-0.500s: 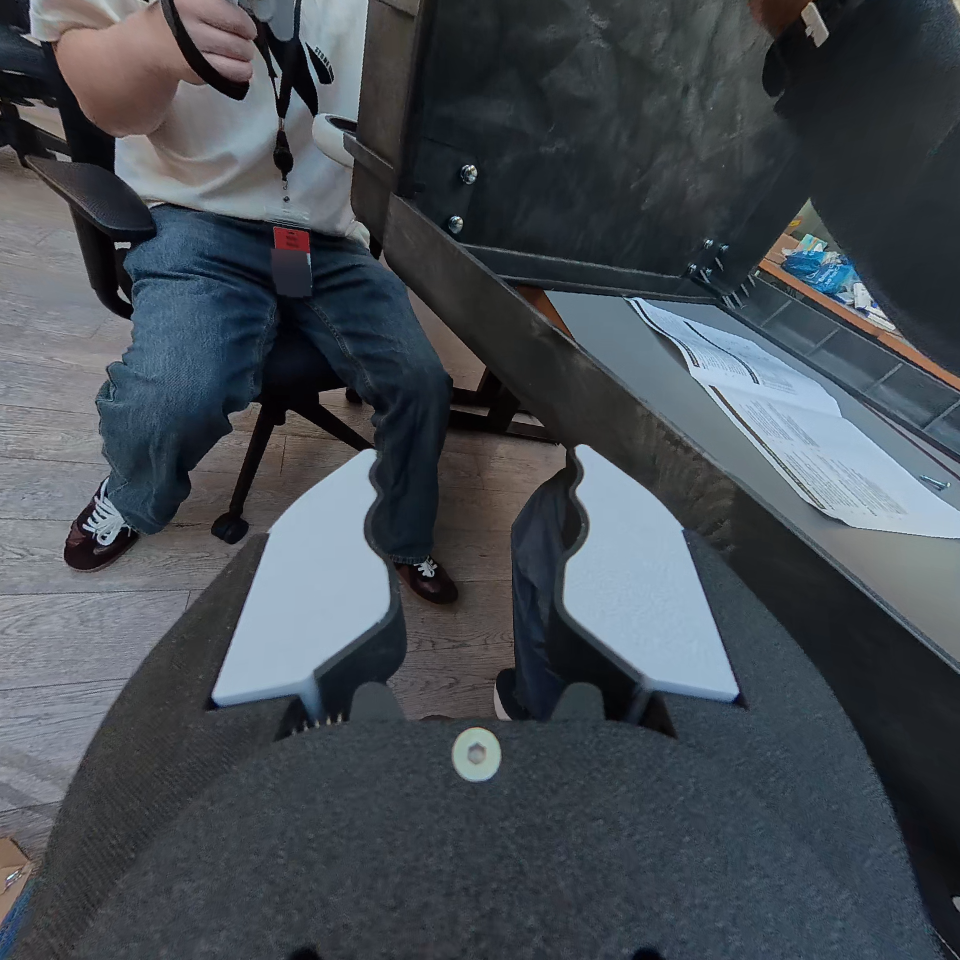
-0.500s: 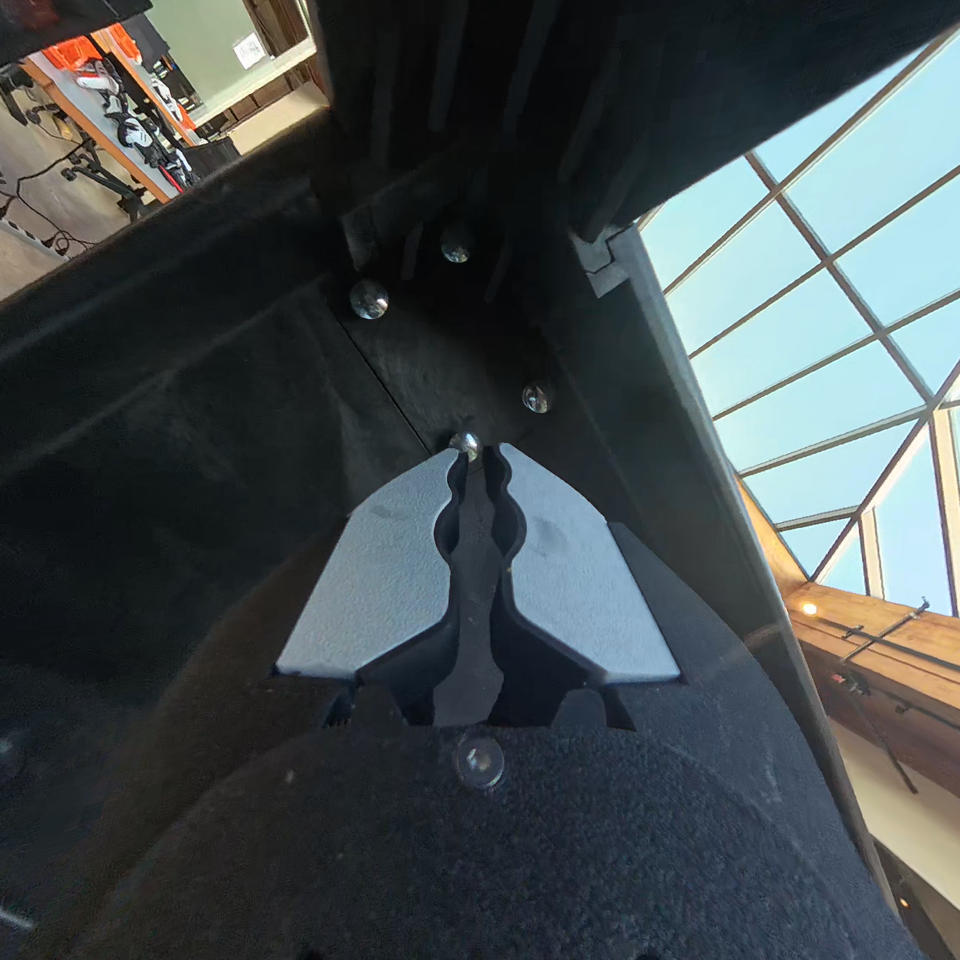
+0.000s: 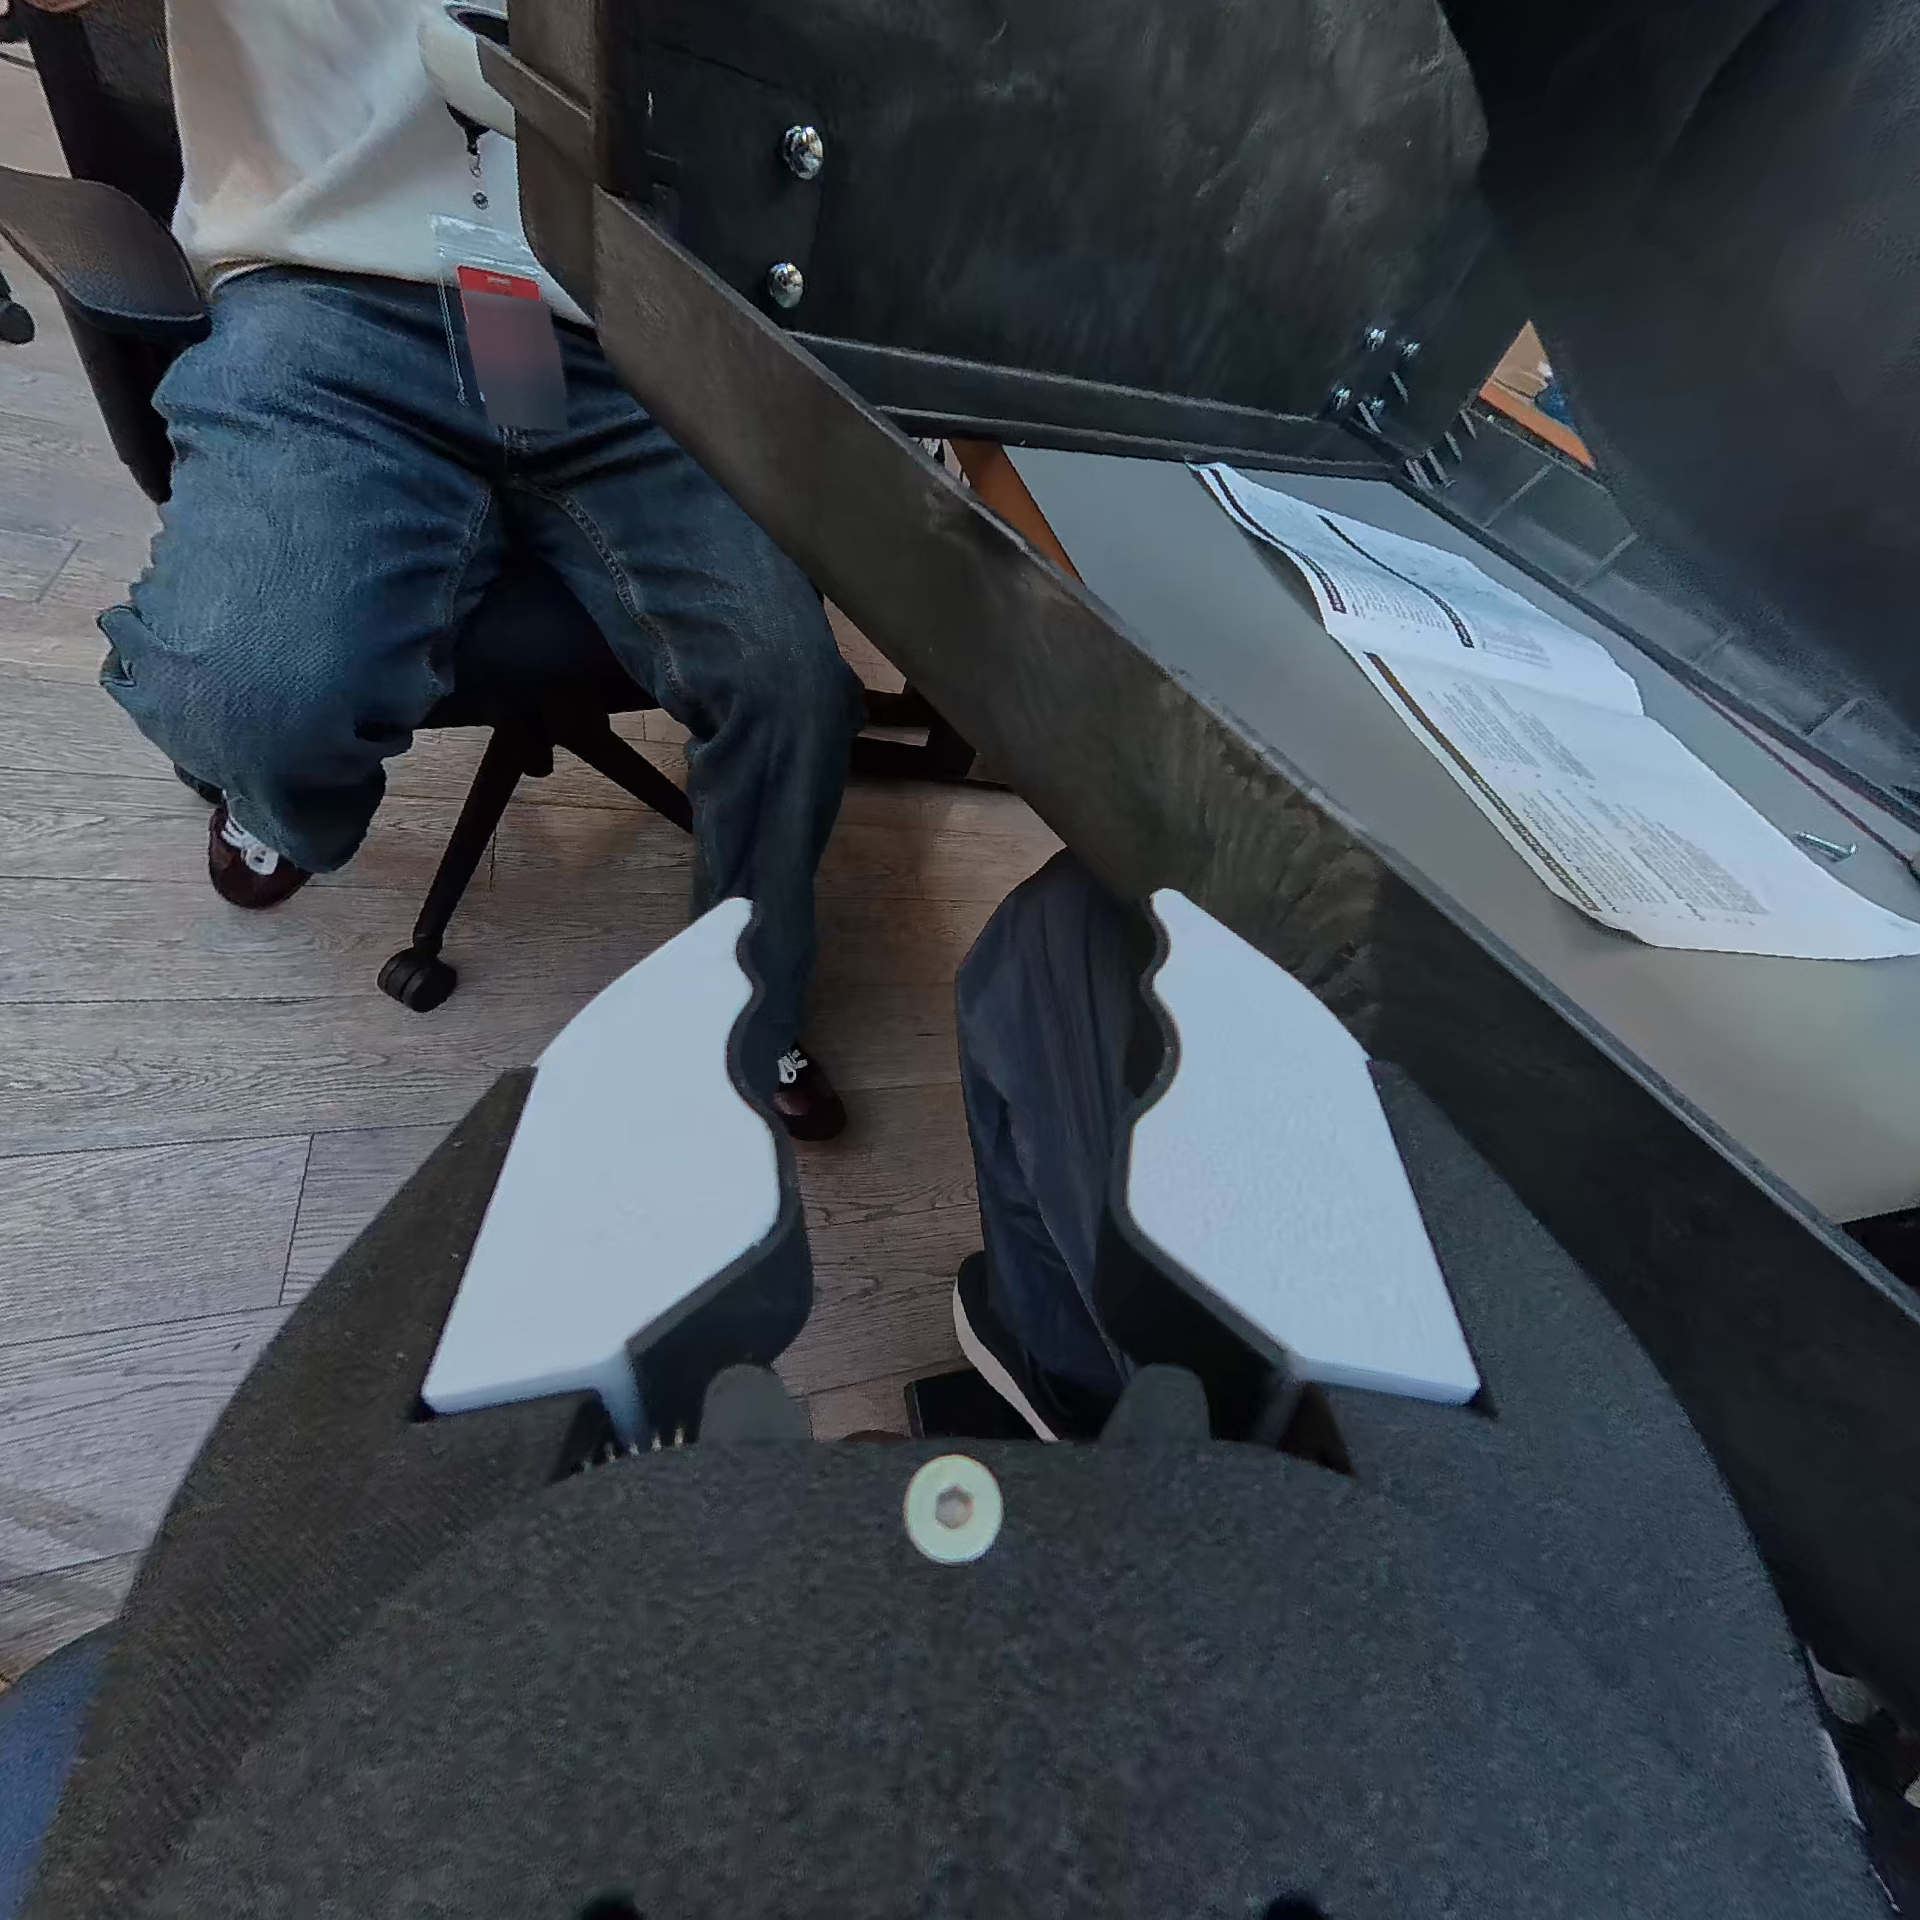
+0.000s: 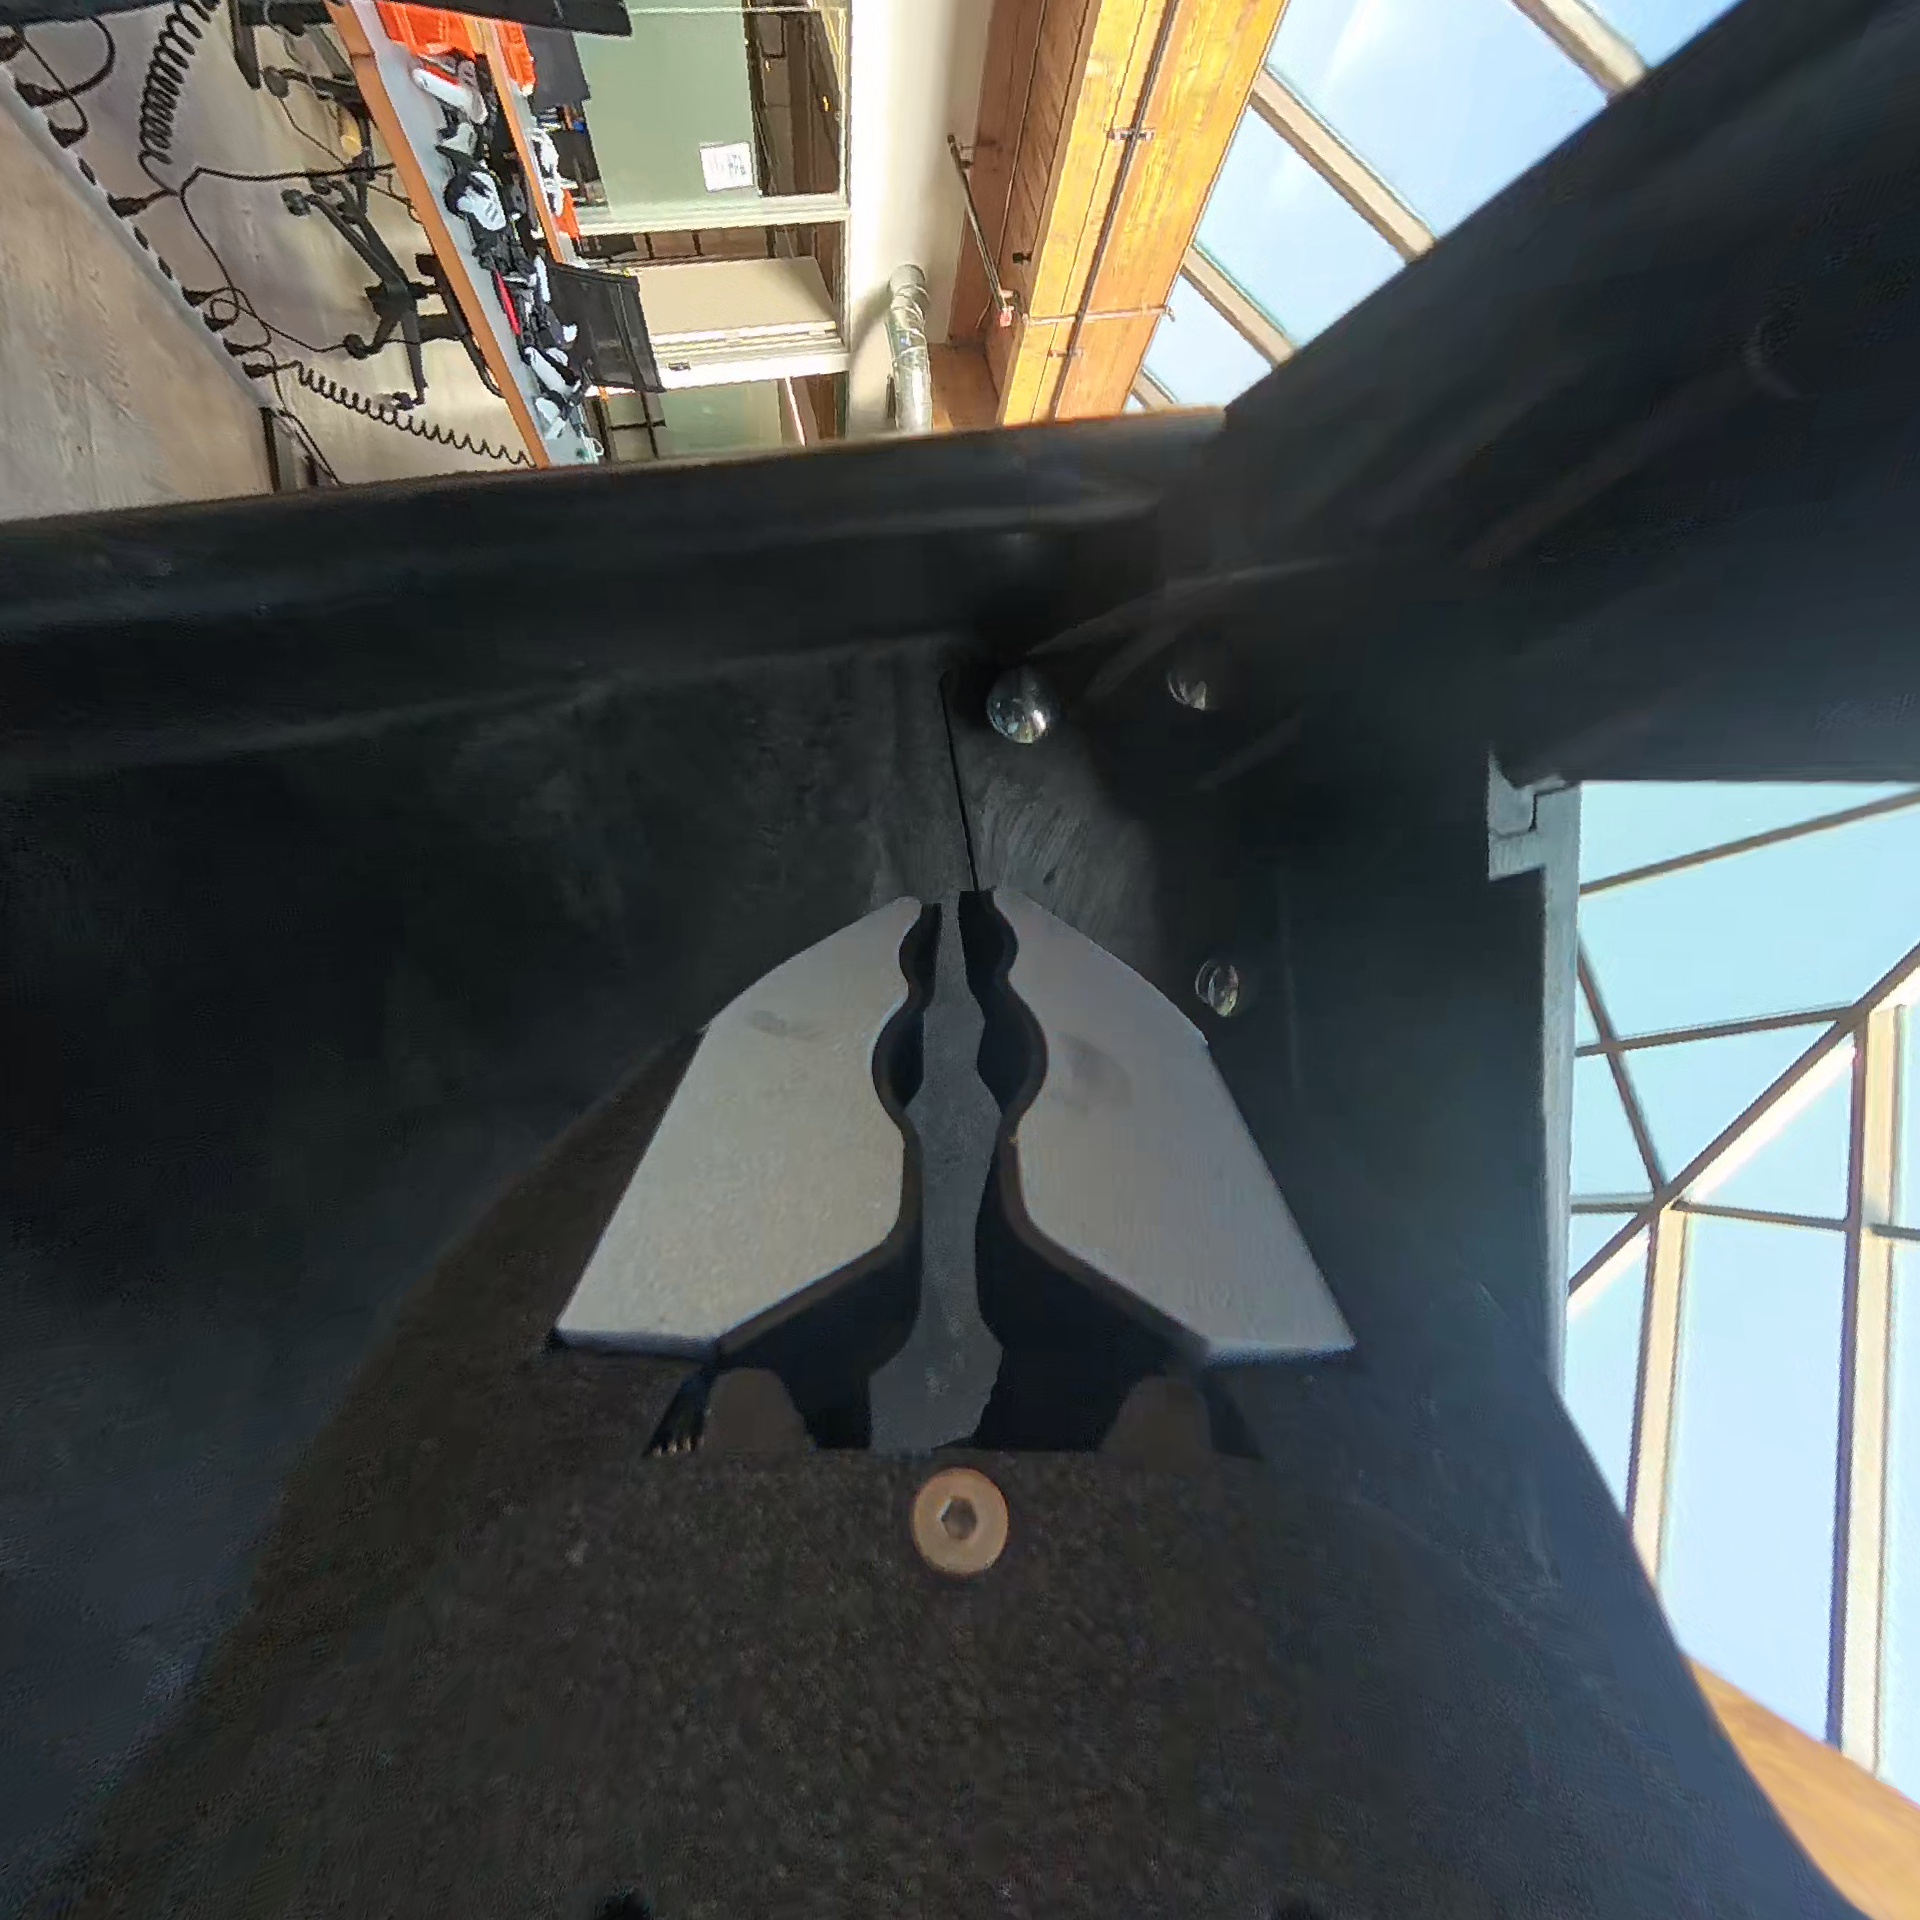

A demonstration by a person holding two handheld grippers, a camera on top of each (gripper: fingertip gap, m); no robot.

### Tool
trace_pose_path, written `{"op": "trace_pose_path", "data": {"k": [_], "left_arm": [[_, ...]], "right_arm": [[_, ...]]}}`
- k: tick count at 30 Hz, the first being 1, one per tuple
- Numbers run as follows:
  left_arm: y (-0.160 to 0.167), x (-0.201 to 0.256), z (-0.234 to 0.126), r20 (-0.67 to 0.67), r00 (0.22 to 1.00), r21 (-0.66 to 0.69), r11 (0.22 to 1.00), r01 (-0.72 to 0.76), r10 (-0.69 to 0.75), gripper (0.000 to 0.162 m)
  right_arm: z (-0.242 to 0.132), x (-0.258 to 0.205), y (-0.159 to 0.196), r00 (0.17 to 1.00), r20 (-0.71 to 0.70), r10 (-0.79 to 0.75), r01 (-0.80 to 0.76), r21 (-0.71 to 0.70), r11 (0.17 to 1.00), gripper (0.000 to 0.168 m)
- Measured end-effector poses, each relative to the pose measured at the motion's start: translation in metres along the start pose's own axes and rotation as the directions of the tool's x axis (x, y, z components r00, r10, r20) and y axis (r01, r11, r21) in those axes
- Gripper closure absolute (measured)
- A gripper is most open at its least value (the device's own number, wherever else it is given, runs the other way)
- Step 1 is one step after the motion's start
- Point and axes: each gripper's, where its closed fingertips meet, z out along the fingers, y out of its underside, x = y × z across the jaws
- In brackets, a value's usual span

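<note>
Down low, the left gripper [image 3: 951,1049] hangs beside the dark front edge of the tabletop [image 3: 1714,1060], its pale fingers [image 3: 634,1174] spread wide with nothing between them; only the wooden floor [image 3: 156,1091] and a trouser leg with a shoe [image 3: 1039,1122] show through the gap. Its right finger lies close to the tabletop's edge, though contact cannot be told. On the grey tabletop lies an open printed booklet [image 3: 1579,727] with a small screw [image 3: 1825,846] at its near corner. Above it a black panel [image 3: 1091,187] with silver bolts is tilted up. A seated person [image 3: 416,499] in jeans sits on an office chair [image 3: 499,790] beyond.

The right gripper [image 4: 951,925] points upward, its fingers [image 4: 769,1143] nearly together on a thin grey edge of the black panel [image 4: 416,883] that runs up between them. Round bolt heads [image 4: 1021,707] sit just above the fingertips. A glass roof [image 4: 1745,1039] shows past the panel.
</note>
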Motion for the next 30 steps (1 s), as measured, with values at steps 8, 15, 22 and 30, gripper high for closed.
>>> {"op": "trace_pose_path", "data": {"k": [8,15,22,30], "left_arm": [[0.007,0.000,0.006,-0.004,1.000,-0.016,0.999,0.028,-0.028,0.096],[0.009,0.009,0.011,-0.046,0.998,-0.033,0.998,0.044,-0.045,0.096],[0.007,0.024,0.013,-0.107,0.993,-0.042,0.998,0.053,-0.057,0.095],[0.004,0.032,0.014,-0.138,0.988,-0.036,0.998,0.061,-0.065,0.095]], "right_arm": [[0.011,-0.012,-0.021,0.920,-0.075,-0.385,0.390,0.081,0.917,0.164],[0.013,-0.017,-0.023,0.890,-0.087,-0.447,0.455,0.107,0.884,0.164],[0.014,-0.023,-0.024,0.874,-0.079,-0.480,0.486,0.116,0.866,0.164],[0.015,-0.025,-0.025,0.858,-0.074,-0.509,0.514,0.131,0.848,0.164]]}}
